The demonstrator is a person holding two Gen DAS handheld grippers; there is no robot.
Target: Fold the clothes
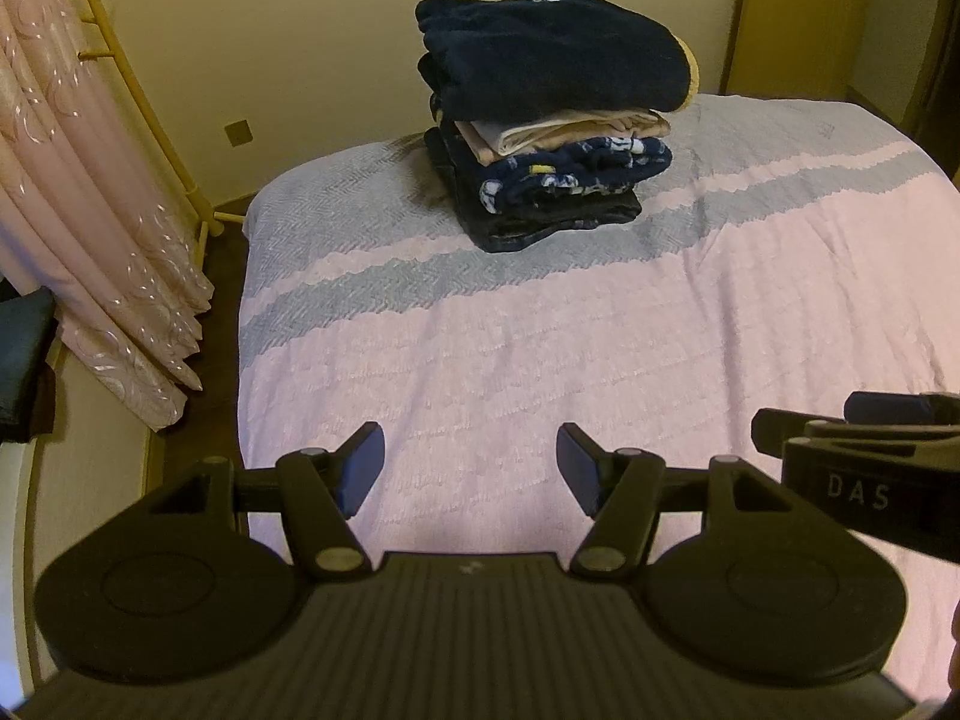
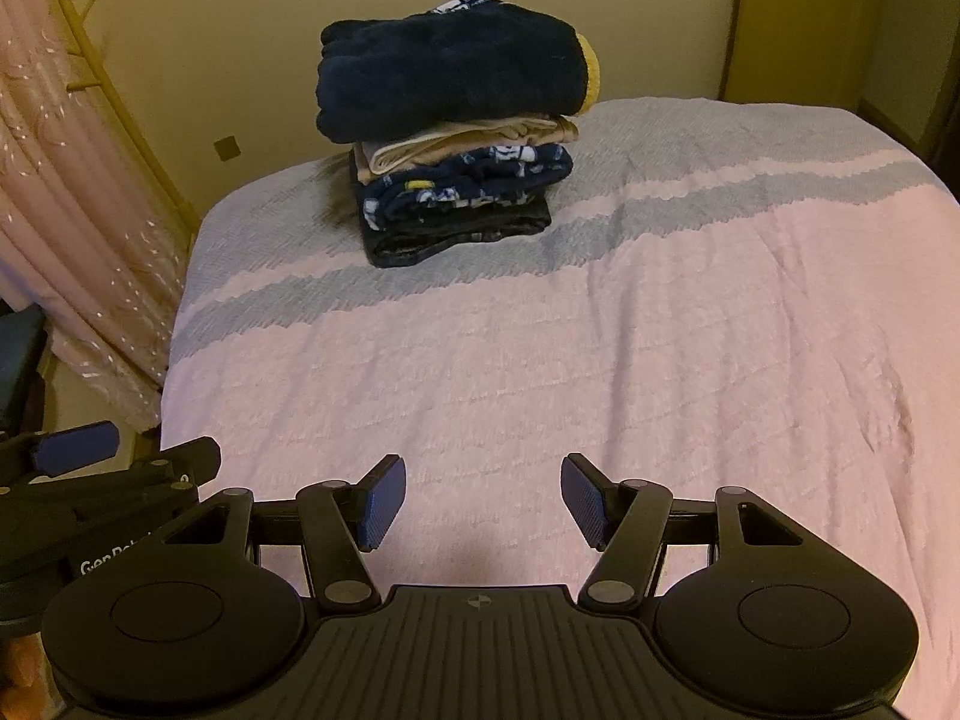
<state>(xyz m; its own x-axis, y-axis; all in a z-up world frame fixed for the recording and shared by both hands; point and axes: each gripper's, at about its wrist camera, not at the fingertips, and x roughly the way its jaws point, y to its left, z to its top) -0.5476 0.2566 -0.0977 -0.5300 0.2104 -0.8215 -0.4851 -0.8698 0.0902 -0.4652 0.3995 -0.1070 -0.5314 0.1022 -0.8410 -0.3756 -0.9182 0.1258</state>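
We're looking straight down our left tongs (image 1: 471, 468) and both blue pads stand wide apart with nothing between them, only pink bedspread (image 1: 540, 360) beneath. Same story on our right tongs (image 2: 483, 501): jaws spread wide, nothing gripped, hanging over the near part of the bed. The two tongs sit side by side, close together; in the left wrist view we catch the right one poking in from the right edge, and in the right wrist view the left one shows at the lower left.

Now the clothes: a folded stack (image 1: 549, 120) stands well ahead of both tongs, far up the bed on the grey band of the bedspread. From our left tongs it lies ahead and slightly right; from our right tongs the stack (image 2: 456, 132) lies ahead and slightly left. On top we see a thick navy fleece piece (image 2: 450, 69) with a yellow edge, under it a beige garment (image 2: 468, 141), then a navy patterned one (image 2: 462, 180), and a dark piece at the bottom. Off to the left of the tongs hangs a pink curtain (image 1: 78, 210)
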